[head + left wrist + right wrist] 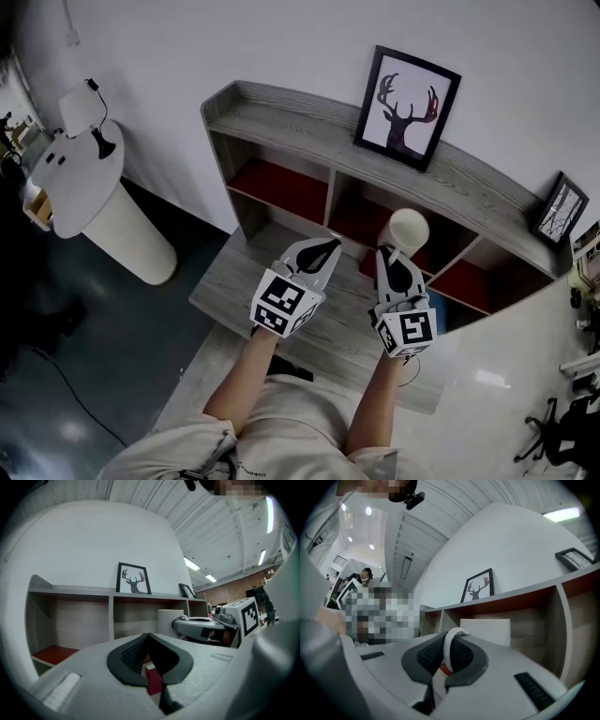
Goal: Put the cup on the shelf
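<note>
The right gripper (449,645) jaws clench the white cup (485,631) by its handle, just ahead; the left gripper (148,638) jaws meet, empty, with the shelf (70,592) beyond them.

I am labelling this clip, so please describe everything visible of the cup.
The cup is plain off-white, cylindrical, matte-looking, with a loop handle. It is upright at the front of the shelf's middle compartment. The right gripper's jaws are shut on the handle; I see nothing else touching it, though its base is hidden.
</note>
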Demonstrator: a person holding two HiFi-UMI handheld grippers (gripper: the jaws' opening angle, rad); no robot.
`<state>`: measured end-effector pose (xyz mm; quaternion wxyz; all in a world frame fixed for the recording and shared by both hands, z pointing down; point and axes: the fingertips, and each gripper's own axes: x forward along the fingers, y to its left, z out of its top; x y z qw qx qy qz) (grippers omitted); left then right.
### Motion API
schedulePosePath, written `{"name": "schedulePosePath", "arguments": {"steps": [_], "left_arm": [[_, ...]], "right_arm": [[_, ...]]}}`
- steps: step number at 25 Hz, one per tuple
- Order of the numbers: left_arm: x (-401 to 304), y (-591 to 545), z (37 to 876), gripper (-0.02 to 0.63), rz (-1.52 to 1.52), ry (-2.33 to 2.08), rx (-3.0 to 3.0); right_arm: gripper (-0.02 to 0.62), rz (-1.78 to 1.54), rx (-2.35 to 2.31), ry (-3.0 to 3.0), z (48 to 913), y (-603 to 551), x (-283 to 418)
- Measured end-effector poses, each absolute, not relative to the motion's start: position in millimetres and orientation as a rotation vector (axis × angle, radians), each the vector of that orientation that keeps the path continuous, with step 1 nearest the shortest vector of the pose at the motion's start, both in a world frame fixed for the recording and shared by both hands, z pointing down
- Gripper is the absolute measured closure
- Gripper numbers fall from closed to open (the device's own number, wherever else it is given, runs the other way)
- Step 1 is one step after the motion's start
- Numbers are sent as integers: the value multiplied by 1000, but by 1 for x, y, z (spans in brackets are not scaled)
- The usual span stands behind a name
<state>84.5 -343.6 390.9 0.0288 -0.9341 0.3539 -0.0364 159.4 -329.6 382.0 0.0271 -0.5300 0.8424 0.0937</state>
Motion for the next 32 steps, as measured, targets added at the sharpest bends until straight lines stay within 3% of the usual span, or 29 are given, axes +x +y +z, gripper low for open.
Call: {"name": "schedulePosePath", "arguments": {"steps": [14, 32], "left_arm": [[50, -373, 409, 597, -101, 1203, -2881], [105, -413, 420, 597, -70, 999, -3007]], "right_arm": [[580, 210, -1683, 2577, 412, -376, 163], [580, 84, -1786, 2532, 435, -416, 168]]}}
